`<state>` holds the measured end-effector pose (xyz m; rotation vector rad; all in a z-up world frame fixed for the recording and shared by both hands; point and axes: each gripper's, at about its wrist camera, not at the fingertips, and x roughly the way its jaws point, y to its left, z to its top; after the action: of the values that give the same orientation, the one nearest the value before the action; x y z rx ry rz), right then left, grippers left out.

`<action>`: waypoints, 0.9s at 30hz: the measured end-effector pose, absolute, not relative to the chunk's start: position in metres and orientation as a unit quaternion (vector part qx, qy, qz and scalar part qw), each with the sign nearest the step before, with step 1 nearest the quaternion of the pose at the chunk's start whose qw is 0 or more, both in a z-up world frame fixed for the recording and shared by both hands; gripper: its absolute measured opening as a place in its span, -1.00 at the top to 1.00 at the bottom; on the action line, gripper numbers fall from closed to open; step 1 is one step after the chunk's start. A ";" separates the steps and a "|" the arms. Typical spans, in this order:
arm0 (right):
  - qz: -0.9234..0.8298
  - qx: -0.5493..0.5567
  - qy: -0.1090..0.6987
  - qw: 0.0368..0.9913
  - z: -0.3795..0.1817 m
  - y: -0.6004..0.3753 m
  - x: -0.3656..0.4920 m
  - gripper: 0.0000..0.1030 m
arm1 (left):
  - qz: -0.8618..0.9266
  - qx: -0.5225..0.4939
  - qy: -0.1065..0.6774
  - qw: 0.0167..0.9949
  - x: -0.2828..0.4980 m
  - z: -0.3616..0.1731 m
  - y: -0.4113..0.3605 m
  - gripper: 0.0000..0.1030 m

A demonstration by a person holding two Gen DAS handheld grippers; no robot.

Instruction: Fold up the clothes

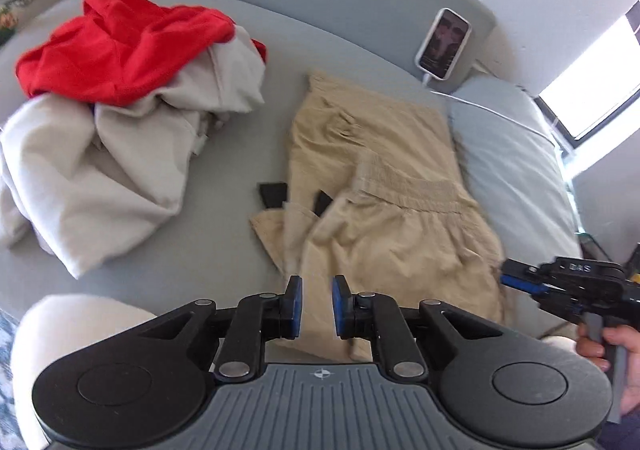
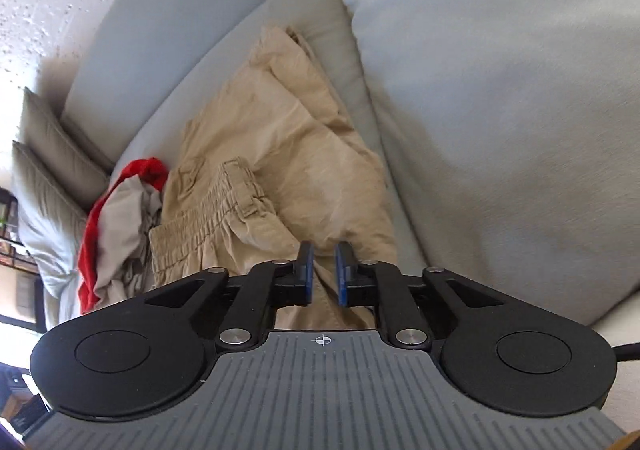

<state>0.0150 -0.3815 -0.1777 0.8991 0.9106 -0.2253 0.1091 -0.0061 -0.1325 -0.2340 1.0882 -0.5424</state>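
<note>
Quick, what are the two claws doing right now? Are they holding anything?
Left claw: slightly open, holding nothing, above the tan pants.
Right claw: slightly open, holding nothing, over the same pants.

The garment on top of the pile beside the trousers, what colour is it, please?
Bright red, plain; clearest in the left wrist view.

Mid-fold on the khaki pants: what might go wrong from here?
1. The khaki pants lie bunched, waistband doubled over one leg; another fold now would likely lock in wrinkles.
2. The white cable from the phone runs just past the pants' far corner; a sweeping gripper could snag it.
3. The left gripper and right gripper show a gap with nothing clamped, so cloth could slip if lifted.
</note>
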 end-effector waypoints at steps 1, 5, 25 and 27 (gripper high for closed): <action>-0.095 0.417 0.420 0.800 -0.173 -0.380 0.013 0.62 | -0.262 -0.107 0.512 0.811 0.107 -0.135 -0.012 0.77; -0.020 0.428 0.424 0.798 -0.170 -0.353 0.029 0.57 | -0.220 -0.081 0.553 0.799 0.112 -0.165 -0.027 0.77; -0.067 0.338 0.415 0.842 -0.144 -0.348 0.035 0.27 | -0.275 -0.024 0.467 0.840 0.139 -0.123 -0.080 0.62; -0.048 0.304 0.422 0.853 -0.143 -0.334 0.054 0.42 | -0.271 0.004 0.451 0.850 0.153 -0.126 -0.099 0.65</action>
<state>0.0536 -0.3345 -0.1428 0.6399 0.8872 -0.1001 0.1526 -0.0992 -0.1256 0.0094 0.9507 -0.5717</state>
